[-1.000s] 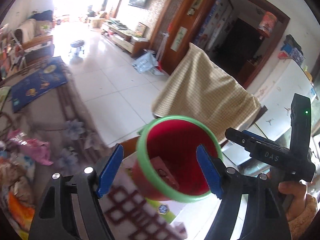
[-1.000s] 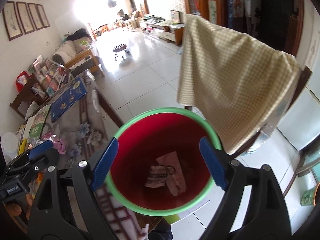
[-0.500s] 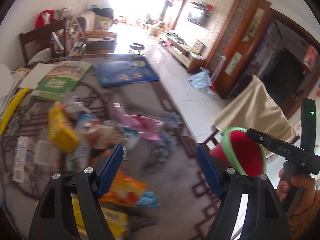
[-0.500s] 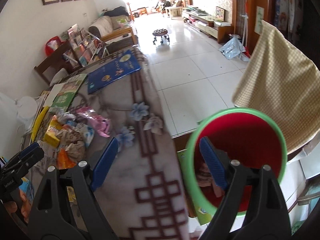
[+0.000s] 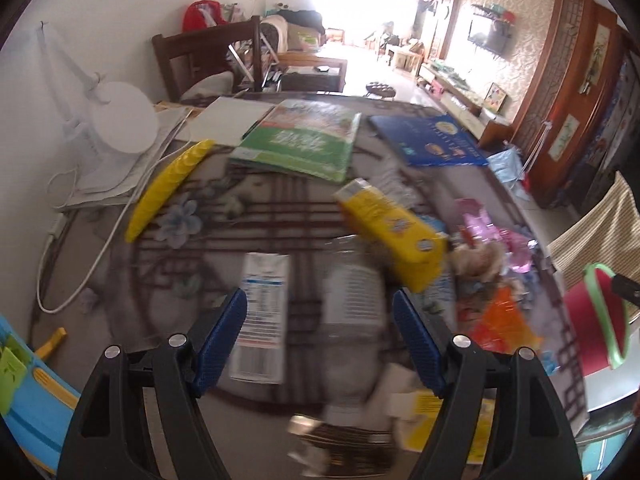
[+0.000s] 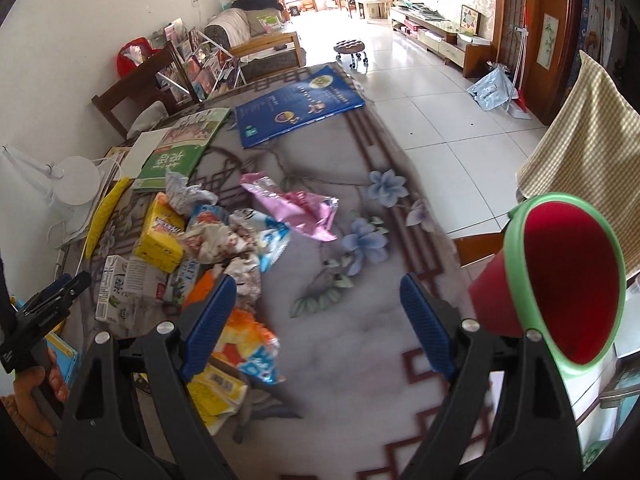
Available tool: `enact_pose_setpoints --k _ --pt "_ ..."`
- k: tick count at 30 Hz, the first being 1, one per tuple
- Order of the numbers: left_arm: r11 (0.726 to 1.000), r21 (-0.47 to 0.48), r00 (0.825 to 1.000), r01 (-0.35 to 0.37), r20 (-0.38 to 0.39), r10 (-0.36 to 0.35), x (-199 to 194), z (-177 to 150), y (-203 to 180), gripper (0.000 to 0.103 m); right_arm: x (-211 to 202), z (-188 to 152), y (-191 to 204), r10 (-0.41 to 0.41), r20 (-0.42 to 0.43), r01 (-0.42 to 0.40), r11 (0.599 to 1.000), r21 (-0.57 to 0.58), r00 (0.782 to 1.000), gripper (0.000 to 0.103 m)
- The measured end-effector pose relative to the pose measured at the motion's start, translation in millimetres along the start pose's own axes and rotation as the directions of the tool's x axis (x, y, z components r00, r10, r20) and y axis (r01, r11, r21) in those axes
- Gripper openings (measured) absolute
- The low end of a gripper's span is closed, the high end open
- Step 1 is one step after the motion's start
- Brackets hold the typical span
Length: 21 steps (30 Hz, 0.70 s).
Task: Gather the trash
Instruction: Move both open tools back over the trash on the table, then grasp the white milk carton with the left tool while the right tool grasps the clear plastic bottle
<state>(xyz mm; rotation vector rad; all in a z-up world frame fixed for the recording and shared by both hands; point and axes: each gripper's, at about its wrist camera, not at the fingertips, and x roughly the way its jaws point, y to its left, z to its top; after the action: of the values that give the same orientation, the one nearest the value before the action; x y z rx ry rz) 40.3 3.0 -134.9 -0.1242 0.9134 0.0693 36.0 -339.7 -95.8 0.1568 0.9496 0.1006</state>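
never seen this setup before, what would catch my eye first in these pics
First the heap of wrappers and cartons on the patterned tablecloth, topped by a yellow box and a pink wrapper. Next, the red bin with a green rim at the table's right edge. Both open grippers, left and right, frame the mess.

Both tongs, the left tongs and the right tongs, are showing black plastic arms with silver screws and ribbed blue pads. A bare-skinned hand is wearing a tan knitted cuff.
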Motion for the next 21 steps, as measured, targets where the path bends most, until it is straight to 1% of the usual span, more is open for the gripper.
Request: enact_pose_setpoints --k 2,4,5,7,9,11,16,17,18,21 --pt "1.000 0.000 0.999 -0.026 -0.035 0.026 15 0 16 0.071 0 -3 14 0.000 0.000 0.000 1.000 -0.005 1.000 0.082" --pt "1.000 -0.013 0.997 -0.024 -0.070 0.023 30 0 30 0.068 -1 -6 25 -0.004 0.002 0.004 1.000 -0.010 1.000 0.082" --pt "1.000 -0.020 0.996 -0.019 -0.087 0.017 36 -1 35 0.063 -2 -6 28 -0.007 0.003 0.007 1.000 -0.011 1.000 0.082" --pt "1.000 -0.031 0.992 0.001 -0.124 -0.005 51 -1 42 0.059 -5 -8 36 -0.014 0.007 0.014 1.000 -0.012 1.000 0.082" --pt "1.000 -0.025 0.988 0.010 -0.154 -0.014 64 -2 44 0.047 -7 -10 42 -0.020 0.010 0.021 1.000 -0.015 1.000 0.082" --pt "1.000 -0.021 0.984 0.015 -0.178 -0.019 74 -3 43 0.042 -8 -12 46 -0.028 0.007 0.028 1.000 -0.015 1.000 0.082" --pt "0.998 -0.041 0.972 0.037 -0.230 -0.046 97 -3 48 0.041 -7 -16 57 -0.037 -0.007 0.036 0.999 -0.018 0.999 0.082" --pt "0.998 -0.040 0.971 0.040 -0.234 -0.048 99 -4 47 0.041 -6 -17 59 -0.036 -0.009 0.036 0.999 -0.020 0.999 0.082" --pt "0.998 -0.039 0.970 0.043 -0.236 -0.051 101 -4 48 0.035 -5 -17 62 -0.033 -0.014 0.033 0.999 -0.022 0.999 0.082" --pt "0.997 -0.049 0.971 0.052 -0.231 -0.062 99 -5 51 0.035 -1 -18 72 -0.022 -0.024 0.021 0.999 -0.036 0.999 0.082"
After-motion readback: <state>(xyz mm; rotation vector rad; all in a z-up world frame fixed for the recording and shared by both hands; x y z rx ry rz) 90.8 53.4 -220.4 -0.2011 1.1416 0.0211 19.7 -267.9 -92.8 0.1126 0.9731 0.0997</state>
